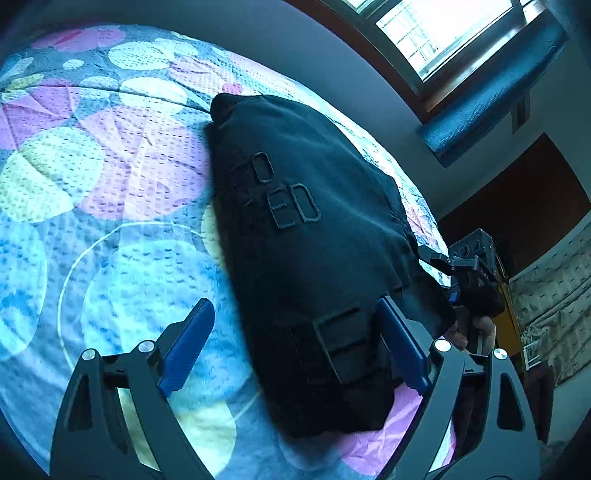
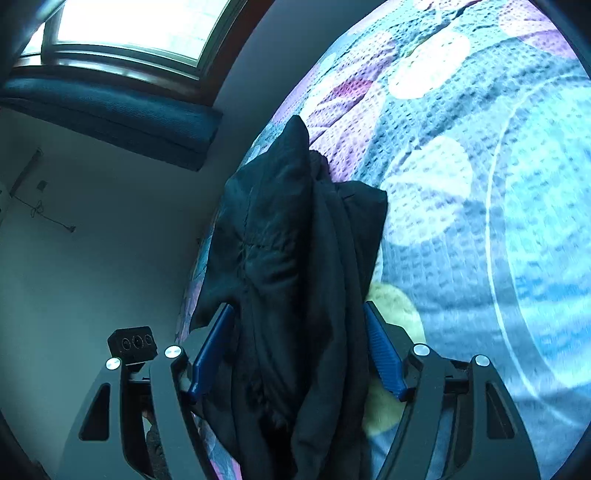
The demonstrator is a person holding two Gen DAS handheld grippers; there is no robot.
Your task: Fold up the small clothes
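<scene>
One dark garment (image 1: 303, 236), bunched, raised lettering, on bedspread (image 1: 110, 206)

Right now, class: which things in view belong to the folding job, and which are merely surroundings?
Job: black garment; left gripper; right gripper; patterned bedspread it lies on.

Surroundings: window; blue blind; wall.

My black garment (image 2: 295, 295) runs past the lower frame edge; its embroidered lettering (image 1: 288, 199) is only partly legible.
</scene>
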